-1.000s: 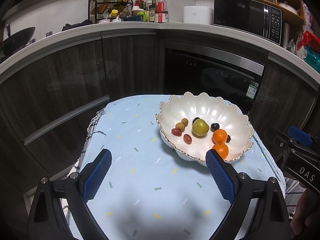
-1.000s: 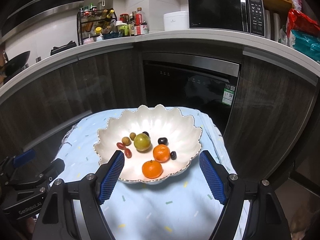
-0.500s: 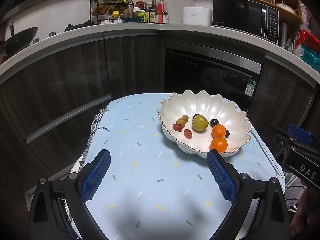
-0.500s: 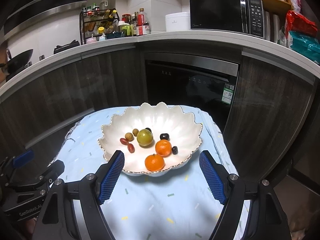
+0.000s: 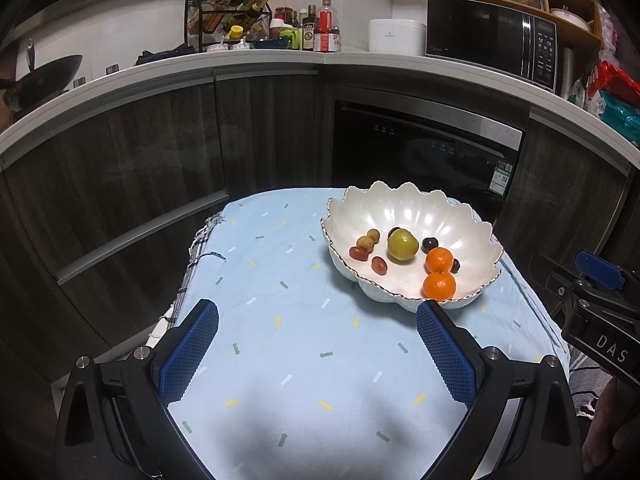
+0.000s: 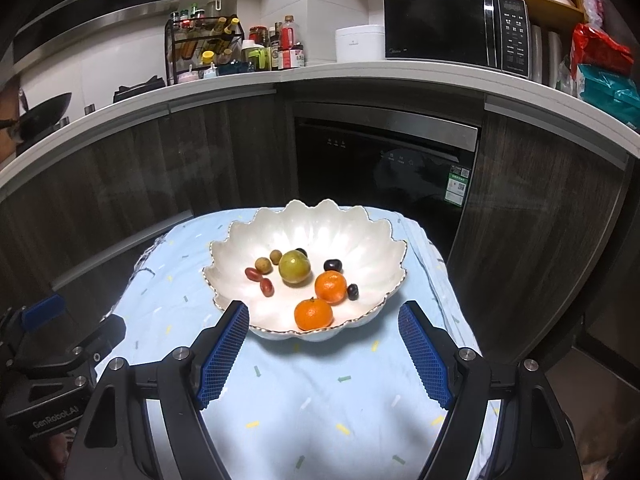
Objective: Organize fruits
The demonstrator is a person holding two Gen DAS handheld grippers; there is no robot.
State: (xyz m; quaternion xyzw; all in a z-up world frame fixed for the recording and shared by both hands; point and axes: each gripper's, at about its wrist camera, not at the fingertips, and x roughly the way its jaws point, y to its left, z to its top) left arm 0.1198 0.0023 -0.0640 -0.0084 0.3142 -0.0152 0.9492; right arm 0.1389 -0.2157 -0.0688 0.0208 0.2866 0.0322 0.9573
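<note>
"DAS" on right gripper [image 5: 600, 320]; "GenRobot.AI" on left gripper [image 6: 56, 380]; appliance labels unreadable.

bowl [image 6: 320, 224]: glossy, pearly ceramic
tablecloth [image 5: 304, 360]: matt cloth
cabinets [image 6: 224, 152]: dark wood grain
pads [image 6: 222, 354]: ribbed blue rubber

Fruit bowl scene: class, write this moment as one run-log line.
left gripper: open, empty | right gripper: open, empty | scalloped white bowl: holds all fruit | tangerines: two

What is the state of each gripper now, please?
Left gripper: jaws open, holding nothing.
Right gripper: jaws open, holding nothing.
</note>
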